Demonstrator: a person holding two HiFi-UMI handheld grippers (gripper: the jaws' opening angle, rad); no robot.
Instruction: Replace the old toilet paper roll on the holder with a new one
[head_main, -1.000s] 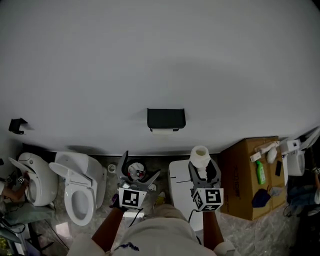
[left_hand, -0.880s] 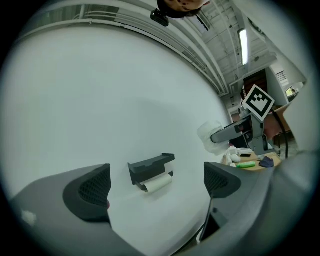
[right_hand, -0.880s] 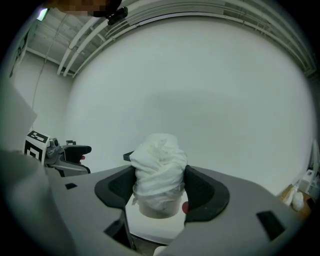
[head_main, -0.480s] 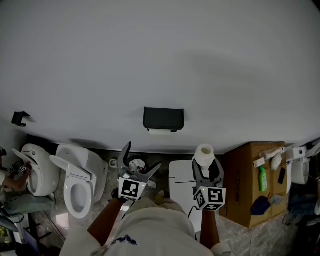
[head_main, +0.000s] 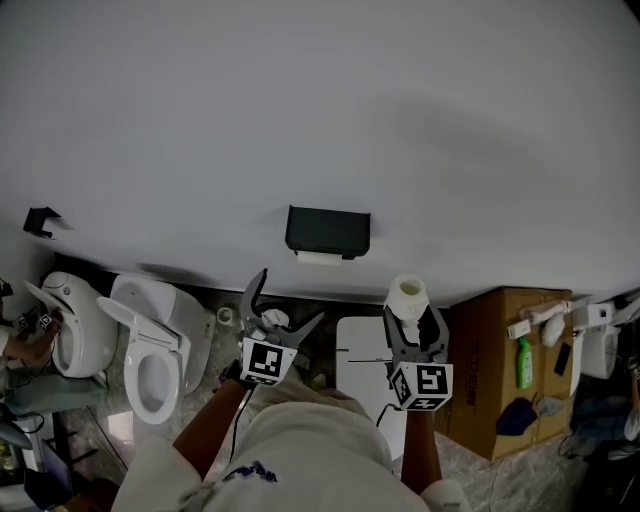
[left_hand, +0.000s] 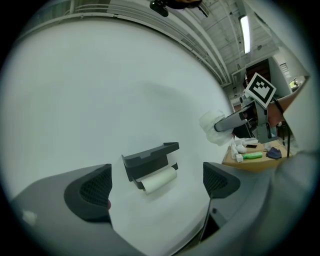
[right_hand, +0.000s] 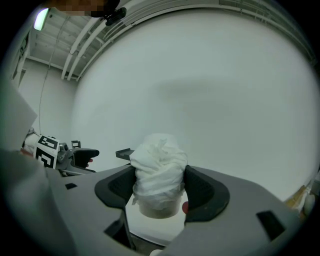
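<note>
While you face the plain white wall (head_main: 320, 110), your right gripper (head_main: 413, 326) is clamped on the new toilet paper roll (right_hand: 159, 170). Its two dark, mesh-textured pads press the roll's sides. The roll stands upright between them, a soft white cylinder whose outer layers are loose and crumpled into folds. From the head view its top is round with a hollow centre.

Your left gripper (head_main: 287, 303) has its curved grey jaws spread wide with nothing between them. Through that gap, in the left gripper view, you look toward the holder (left_hand: 150, 159), well apart from the jaws.

That holder is a boxy, matte black piece fixed to the wall, with a flat shelf-like top. The old toilet paper roll (left_hand: 159, 180) sits on it just under the cover, a thin, smooth, pale cylinder lying level.

On the floor at your left stands a glossy white toilet (head_main: 150, 360) with its seat raised. A brown cardboard box (head_main: 490, 360) sits at your right, with a green bottle (head_main: 522, 362) lying on top.
</note>
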